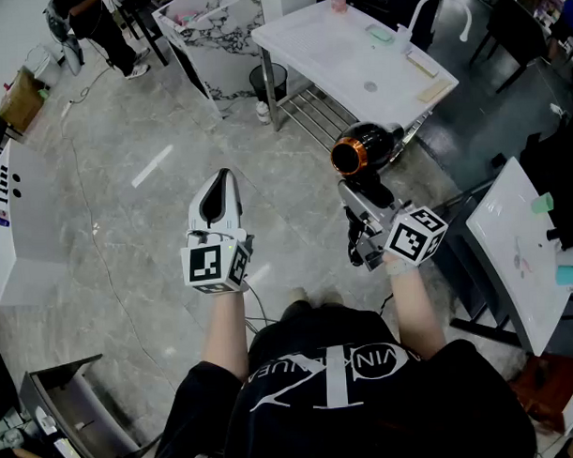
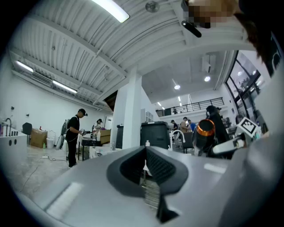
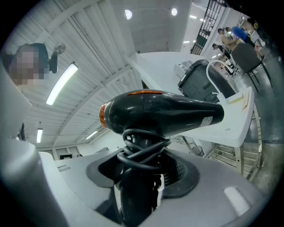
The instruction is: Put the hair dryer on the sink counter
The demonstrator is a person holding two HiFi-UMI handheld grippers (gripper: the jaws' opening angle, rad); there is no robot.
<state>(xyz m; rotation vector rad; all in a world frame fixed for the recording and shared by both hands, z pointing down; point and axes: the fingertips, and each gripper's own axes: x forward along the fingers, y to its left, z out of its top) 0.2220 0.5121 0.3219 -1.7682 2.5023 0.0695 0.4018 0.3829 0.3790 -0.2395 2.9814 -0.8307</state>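
A black hair dryer (image 1: 366,147) with an orange ring at its rear is held up in front of me, its cord wound round the handle. My right gripper (image 1: 361,204) is shut on that handle, and in the right gripper view the hair dryer (image 3: 159,114) fills the middle with the jaws pressed on the handle's sides. The white sink counter (image 1: 356,66) with its curved white tap (image 1: 445,9) stands ahead, beyond the dryer. My left gripper (image 1: 217,202) is held out to the left, shut and empty (image 2: 146,170).
A metal rack (image 1: 313,114) sits under the counter, with a black bin (image 1: 266,81) beside it. A marble-patterned unit (image 1: 214,38) stands at the back. A white table (image 1: 527,252) with small items is at the right, a white desk (image 1: 10,233) at the left.
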